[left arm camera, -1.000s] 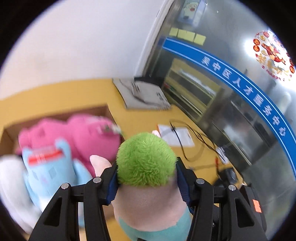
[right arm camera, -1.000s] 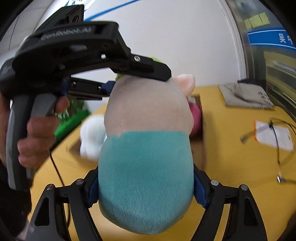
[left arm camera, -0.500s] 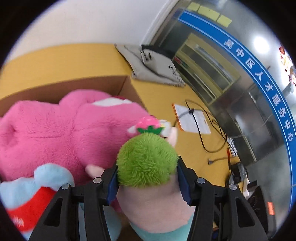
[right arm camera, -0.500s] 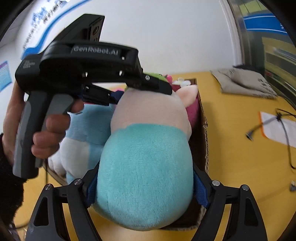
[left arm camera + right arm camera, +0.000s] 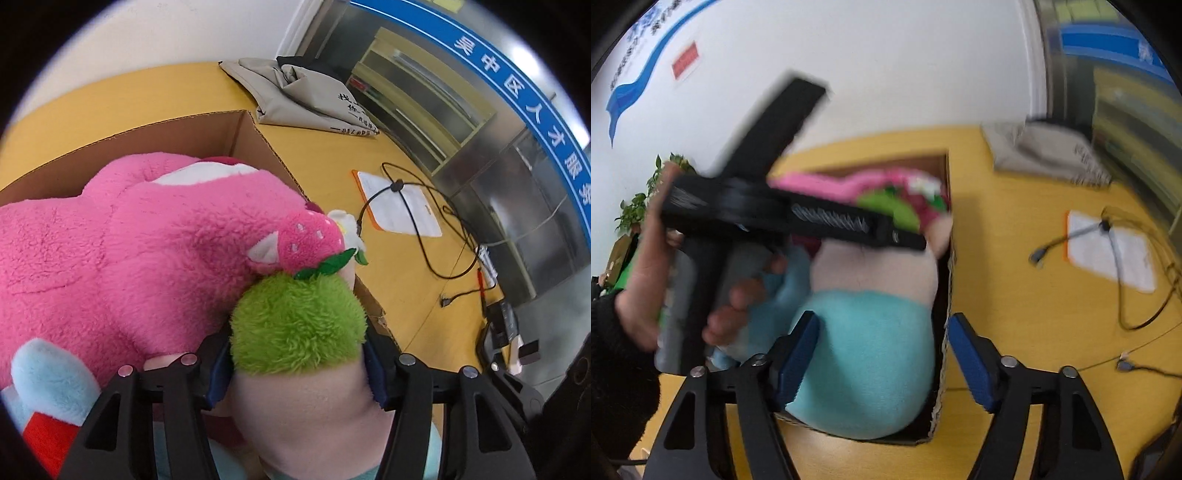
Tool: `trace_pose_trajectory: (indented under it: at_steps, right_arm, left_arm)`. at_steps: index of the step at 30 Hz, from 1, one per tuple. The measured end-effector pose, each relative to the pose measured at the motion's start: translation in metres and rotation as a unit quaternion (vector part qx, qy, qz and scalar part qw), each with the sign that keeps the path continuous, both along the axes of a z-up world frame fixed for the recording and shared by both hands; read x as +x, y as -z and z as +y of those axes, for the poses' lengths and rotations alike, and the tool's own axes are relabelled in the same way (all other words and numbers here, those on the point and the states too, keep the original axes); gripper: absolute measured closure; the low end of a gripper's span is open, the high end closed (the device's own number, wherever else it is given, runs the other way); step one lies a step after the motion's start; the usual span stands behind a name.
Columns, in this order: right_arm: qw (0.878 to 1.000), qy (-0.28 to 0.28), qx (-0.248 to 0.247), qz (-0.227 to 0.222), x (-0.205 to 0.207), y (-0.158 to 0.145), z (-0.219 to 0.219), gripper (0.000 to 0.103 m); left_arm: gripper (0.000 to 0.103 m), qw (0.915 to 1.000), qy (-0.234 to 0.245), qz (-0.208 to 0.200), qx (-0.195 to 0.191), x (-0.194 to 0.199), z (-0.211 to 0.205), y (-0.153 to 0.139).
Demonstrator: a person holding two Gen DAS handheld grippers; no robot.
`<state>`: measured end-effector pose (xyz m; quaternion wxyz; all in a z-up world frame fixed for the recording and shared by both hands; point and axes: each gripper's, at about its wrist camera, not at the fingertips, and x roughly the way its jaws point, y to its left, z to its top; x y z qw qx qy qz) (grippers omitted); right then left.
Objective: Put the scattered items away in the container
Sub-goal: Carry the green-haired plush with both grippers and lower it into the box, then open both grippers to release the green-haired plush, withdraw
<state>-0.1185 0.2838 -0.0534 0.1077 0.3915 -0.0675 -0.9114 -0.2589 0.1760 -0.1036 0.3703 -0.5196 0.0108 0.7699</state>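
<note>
A: Where is the plush doll with the green fuzzy hair, beige head and teal body (image 5: 295, 325) seen?

B: It is seen lowered into the brown cardboard box (image 5: 255, 140) on the yellow counter (image 5: 332, 155), its green hair pressed against the big pink fleece toy with the strawberry nose (image 5: 147, 251). A pale blue plush with a red patch (image 5: 48, 391) is seen beside them in the box.

A: How is the left gripper (image 5: 297, 365) described?

B: Its blue pads are still laid against both sides of the doll's head, though the jaws are opening.

A: And the right gripper (image 5: 882, 358)?

B: It is spread around the teal body (image 5: 871, 354); a gap is seen at the right pad, and the left pad appears just clear too, though blur makes that uncertain. Its jaws are closing. A hand (image 5: 646, 280) is seen holding the other tool.

A: What else is noted on the counter?

B: A folded grey fabric bag (image 5: 306, 96), a white sheet edged in orange (image 5: 399, 206) and a black cable (image 5: 436, 229) are noted, well apart from the box.
</note>
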Motion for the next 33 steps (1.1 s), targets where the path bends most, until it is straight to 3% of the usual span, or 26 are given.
trace_pose_trajectory:
  at_steps: [5,9,11,13,14,15,17,25,33]
  right_arm:
    - [0.998,-0.001,0.068,0.014,0.001,-0.001,-0.016,0.027]
    - [0.999,0.001,0.048,0.002,0.008,-0.003,-0.015,0.020]
    - [0.999,-0.003,0.042,0.004,0.019,-0.008,-0.021,0.013]
    - [0.996,-0.002,0.078,0.035,0.033,-0.023,-0.030,0.004]
    - [0.995,-0.005,0.086,0.052,0.040,-0.031,-0.032,0.000]
    - [0.994,-0.011,0.085,0.067,0.050,-0.043,-0.036,0.000]
    - [0.994,-0.018,0.065,0.080,0.068,-0.062,-0.041,0.000]
    - [0.995,0.021,0.053,0.085,0.104,-0.072,-0.066,0.000]
    - [0.990,0.057,0.104,0.073,0.122,-0.058,-0.086,0.000]
  left_arm:
    - [0.041,1.0000,-0.008,0.003,-0.003,0.001,0.001,-0.006]
    - [0.040,0.9986,-0.042,0.022,0.022,0.017,-0.024,-0.037]
    - [0.040,0.9968,-0.054,0.052,0.029,0.036,-0.046,-0.065]
    - [0.038,0.9935,-0.061,0.087,0.040,0.062,-0.072,-0.095]
    - [0.035,0.9915,-0.066,0.103,0.044,0.077,-0.087,-0.108]
    - [0.024,0.9889,-0.074,0.120,0.046,0.095,-0.104,-0.119]
    - [0.021,0.9831,-0.099,0.150,0.038,0.125,-0.134,-0.133]
    - [0.021,0.9667,-0.201,0.157,-0.009,0.213,-0.216,-0.111]
    - [0.021,0.9617,-0.232,0.146,-0.010,0.250,-0.223,-0.092]
